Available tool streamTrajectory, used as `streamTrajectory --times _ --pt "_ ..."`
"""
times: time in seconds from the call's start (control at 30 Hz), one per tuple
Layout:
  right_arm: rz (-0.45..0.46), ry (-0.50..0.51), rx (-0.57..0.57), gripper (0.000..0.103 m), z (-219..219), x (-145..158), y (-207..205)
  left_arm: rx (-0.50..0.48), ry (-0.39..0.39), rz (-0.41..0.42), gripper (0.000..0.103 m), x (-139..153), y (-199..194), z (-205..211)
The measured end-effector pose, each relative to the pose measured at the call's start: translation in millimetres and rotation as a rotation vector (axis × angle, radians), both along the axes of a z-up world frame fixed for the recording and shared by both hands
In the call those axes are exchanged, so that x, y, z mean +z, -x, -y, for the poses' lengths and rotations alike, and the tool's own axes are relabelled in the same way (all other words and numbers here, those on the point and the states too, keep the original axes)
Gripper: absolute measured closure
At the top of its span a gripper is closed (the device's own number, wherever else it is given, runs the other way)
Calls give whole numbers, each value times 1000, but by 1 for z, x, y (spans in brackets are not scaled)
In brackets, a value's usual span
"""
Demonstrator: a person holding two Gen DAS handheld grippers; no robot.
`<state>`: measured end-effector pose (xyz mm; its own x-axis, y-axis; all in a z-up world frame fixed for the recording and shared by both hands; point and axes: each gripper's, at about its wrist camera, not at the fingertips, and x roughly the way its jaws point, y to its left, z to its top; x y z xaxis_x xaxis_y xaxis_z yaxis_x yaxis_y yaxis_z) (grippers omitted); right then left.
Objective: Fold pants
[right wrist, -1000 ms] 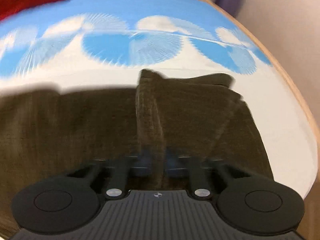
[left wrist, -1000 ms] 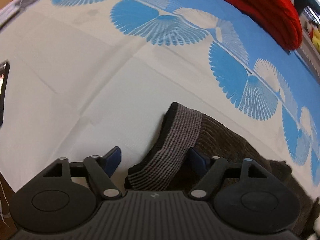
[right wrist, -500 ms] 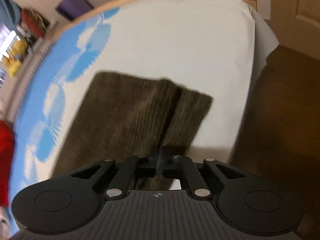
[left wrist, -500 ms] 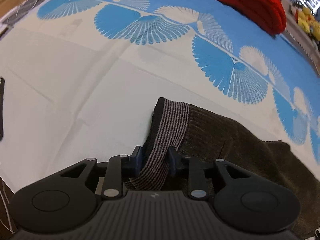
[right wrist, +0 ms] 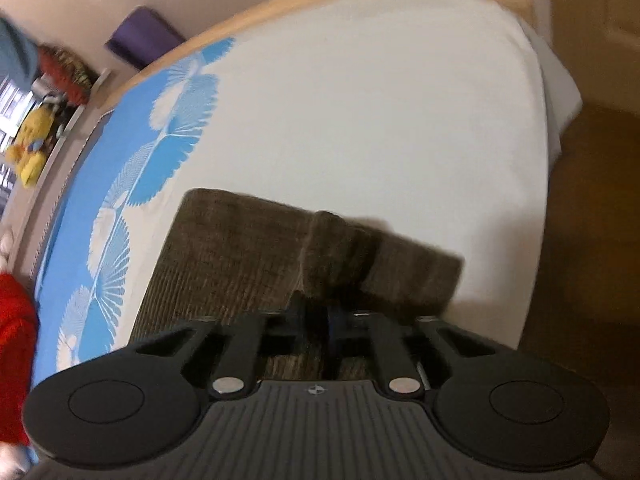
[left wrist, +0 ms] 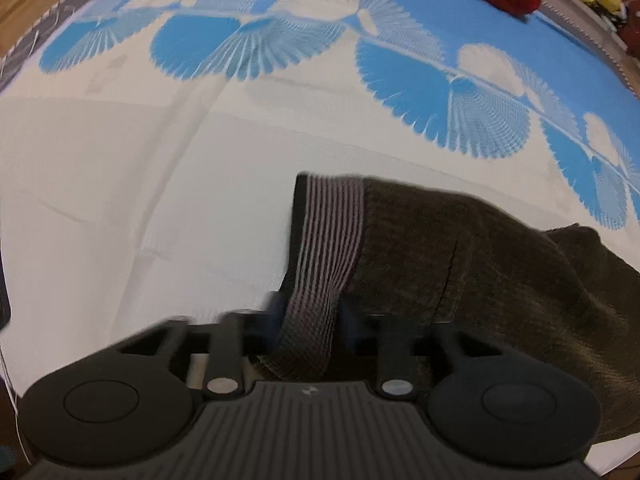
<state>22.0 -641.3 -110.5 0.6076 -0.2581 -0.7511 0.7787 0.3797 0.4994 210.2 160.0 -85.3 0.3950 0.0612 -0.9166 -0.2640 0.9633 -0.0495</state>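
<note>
One pair of brown pants (left wrist: pixel 500 280) on the white/blue bedsheet (left wrist: pixel 160 200), 2 grippers. Left gripper (left wrist: pixel 310 316) has just been closing, now clamped on the striped waistband (left wrist: pixel 328 240); pants run off to the right. Right gripper (right wrist: pixel 318 316) pinches a raised fold of leg fabric. Only right view shows bed edge & yellow plush toy (right wrist: pixel 30 148).

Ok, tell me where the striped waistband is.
Left wrist view, lower centre: the striped waistband is pinched in the left gripper, on the white sheet.
</note>
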Motion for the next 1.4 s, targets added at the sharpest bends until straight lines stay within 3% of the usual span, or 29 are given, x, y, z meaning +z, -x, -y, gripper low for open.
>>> streamTrajectory --times 0.1,0.17,0.23,0.3,0.37,0.47,0.53,0.67,0.73,0.93,0.97,1.03,1.1,1.17,1.23,1.33,1.4 --pt "113 170 -13 95 -21 44 15 64 14 178 93 31 10 -8" --pt "111 216 -74 95 -34 57 32 54 16 246 94 45 20 -10" --pt "-61 174 -111 95 -30 41 36 17 -50 118 92 27 19 -9" --pt "-175 19 -190 95 -14 11 46 -7 -48 -43 92 0 18 -12" --pt "-184 -98 -206 93 -1 -10 54 -29 -50 -38 90 0 20 -13" --pt "-149 -117 -158 87 4 -14 51 -7 8 27 76 9 24 -23" --pt "-145 -113 -138 77 3 -14 50 24 8 51 48 11 24 -28" --pt "-134 -139 -155 63 0 -14 58 69 69 67 35 6 16 -31" --pt "-144 -143 -144 57 -1 -16 55 81 104 90 18 1 14 -33" --pt "-174 -112 -113 51 -5 -13 46 84 163 117 15 -25 0 -39" --pt "-178 -106 -110 51 -5 -14 43 77 179 125 15 -29 -3 -40" --pt "-187 -86 -95 63 -6 -12 38 63 200 137 13 -36 -9 -42" --pt "-190 -57 -50 88 -8 -9 30 54 229 142 11 -44 -14 -44" --pt "-224 -9 -18 91 -13 -4 23 50 279 136 11 -53 -20 -47" --pt "-191 -5 -46 93 -11 1 25 43 320 134 11 -59 -25 -49" --pt "-35 13 -74 96 -11 19 27 17 359 127 11 -66 -31 -44" --pt "46 62 -46 96 -15 32 21 -35 337 119 13 -67 -35 -32"
